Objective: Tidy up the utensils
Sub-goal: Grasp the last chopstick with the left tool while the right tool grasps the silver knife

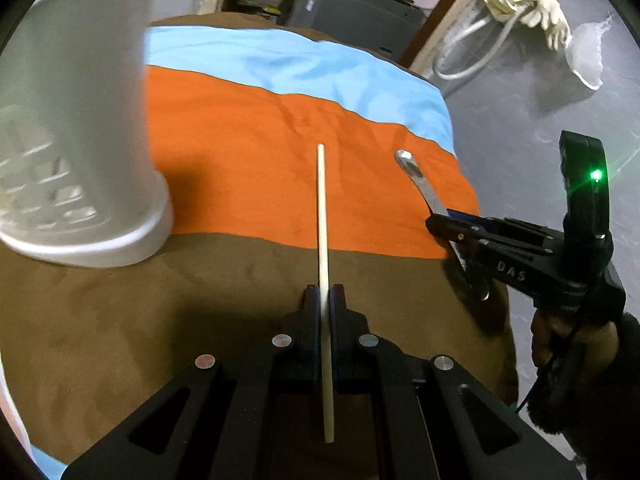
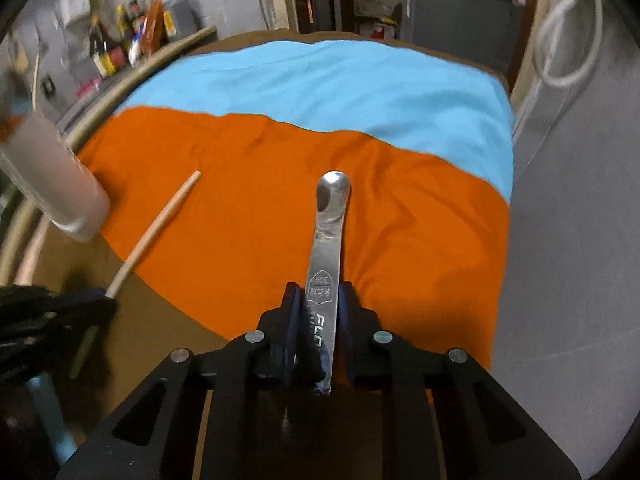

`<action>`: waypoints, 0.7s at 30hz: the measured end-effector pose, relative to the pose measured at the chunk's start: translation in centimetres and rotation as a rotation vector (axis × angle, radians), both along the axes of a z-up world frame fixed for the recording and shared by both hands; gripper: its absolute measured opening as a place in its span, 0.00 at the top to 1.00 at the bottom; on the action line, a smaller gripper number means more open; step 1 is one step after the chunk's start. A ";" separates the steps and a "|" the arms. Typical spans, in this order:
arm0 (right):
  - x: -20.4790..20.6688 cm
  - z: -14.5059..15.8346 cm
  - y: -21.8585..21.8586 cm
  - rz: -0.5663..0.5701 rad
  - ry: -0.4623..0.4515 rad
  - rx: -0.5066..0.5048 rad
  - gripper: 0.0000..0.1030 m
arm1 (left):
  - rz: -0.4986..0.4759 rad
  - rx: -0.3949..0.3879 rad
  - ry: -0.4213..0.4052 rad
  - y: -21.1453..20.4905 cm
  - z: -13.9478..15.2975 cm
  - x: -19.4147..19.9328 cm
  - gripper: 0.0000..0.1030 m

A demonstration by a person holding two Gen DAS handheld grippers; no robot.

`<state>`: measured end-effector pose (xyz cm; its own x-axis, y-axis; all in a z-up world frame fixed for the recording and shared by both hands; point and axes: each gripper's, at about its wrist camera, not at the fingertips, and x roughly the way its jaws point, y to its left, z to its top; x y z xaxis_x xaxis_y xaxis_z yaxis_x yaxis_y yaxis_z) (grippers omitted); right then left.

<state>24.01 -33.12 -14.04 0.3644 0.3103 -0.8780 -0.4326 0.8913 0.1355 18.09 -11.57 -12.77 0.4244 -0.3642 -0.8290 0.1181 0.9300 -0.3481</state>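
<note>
Left claw (image 1: 325, 292) clamped tight on a wooden chopstick (image 1: 322, 216), gripped partway along its length; the stick runs straight ahead from the pads, far tip out over the orange band of the cloth (image 1: 248, 152), near end sticking back past the fingers (image 1: 310, 304) toward the camera. Stick looks lifted off the cloth, not lying on it.

Right claw (image 2: 320, 300) closed on a steel utensil handle (image 2: 328, 240), stamped flat shank between the pads, rounded end pointing forward over the orange band. The working end is behind the grip; left wrist view shows some of it below the claw, too dark to tell spoon from fork. Right pad presses the handle's edge; left side contact is partly hidden, but the handle sits pinched and angled up off the cloth. A person's hand (image 1: 560, 340) holds this claw's grip at the right edge of the tabletop.

White plastic utensil holder (image 1: 80, 140), slotted wall, stands upright near the left edge of the tabletop, on the seam between orange and brown cloth; blurred in both views. Contents not readable.

Cloth is three bands: blue far, orange middle, brown near. Both claws hang over the near half, chopstick left of the steel handle, well apart.
</note>
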 end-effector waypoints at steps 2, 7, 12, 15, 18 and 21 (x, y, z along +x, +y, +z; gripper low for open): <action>0.7 -0.1 -0.6 0.013 0.031 0.041 0.85 | -0.009 -0.011 0.014 -0.1 -0.1 0.6 0.94; 2.3 0.1 0.4 0.031 0.048 0.055 0.84 | -0.009 -0.090 0.071 -0.1 0.1 2.4 0.71; 2.9 0.3 3.0 0.043 0.025 -0.055 0.83 | -0.002 -0.030 0.081 -1.2 0.3 3.8 0.69; 3.1 0.5 3.9 0.039 0.023 -0.096 0.81 | -0.015 0.027 0.091 -1.8 0.2 4.2 0.72; 3.1 0.4 4.2 0.012 0.019 -0.104 0.78 | -0.020 0.096 0.091 -2.3 0.1 4.4 0.81; 2.8 0.4 4.1 -0.009 0.000 -0.099 0.78 | 0.010 0.120 0.099 -2.0 -0.1 4.6 0.97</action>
